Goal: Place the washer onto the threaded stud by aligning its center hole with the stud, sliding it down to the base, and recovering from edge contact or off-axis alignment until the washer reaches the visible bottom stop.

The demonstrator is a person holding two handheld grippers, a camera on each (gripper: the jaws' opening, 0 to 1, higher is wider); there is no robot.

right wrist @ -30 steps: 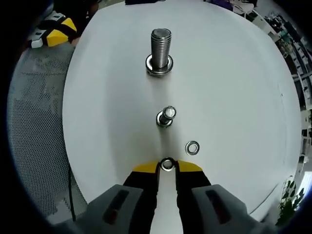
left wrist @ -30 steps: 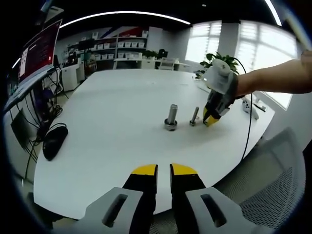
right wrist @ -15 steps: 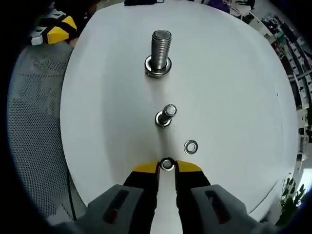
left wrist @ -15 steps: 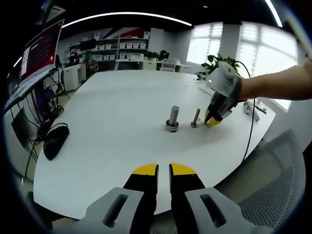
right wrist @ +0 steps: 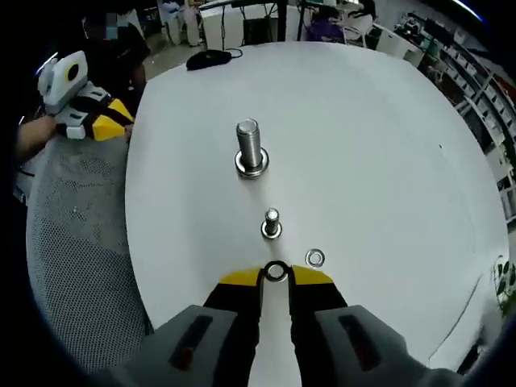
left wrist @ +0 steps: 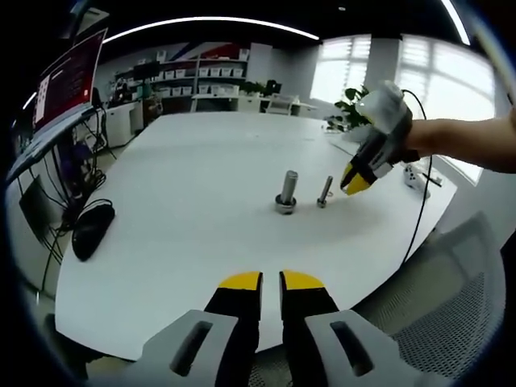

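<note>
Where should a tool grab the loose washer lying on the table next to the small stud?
Grip the washer by its outer rim, coming from above with a tip on each side. It lies flat on the table, so only the thin edge offers a hold. Approach from the side away from the small stud.

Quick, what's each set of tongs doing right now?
Left tongs: closed, holding nothing.
Right tongs: closed on a washer, lifted above the table.
</note>
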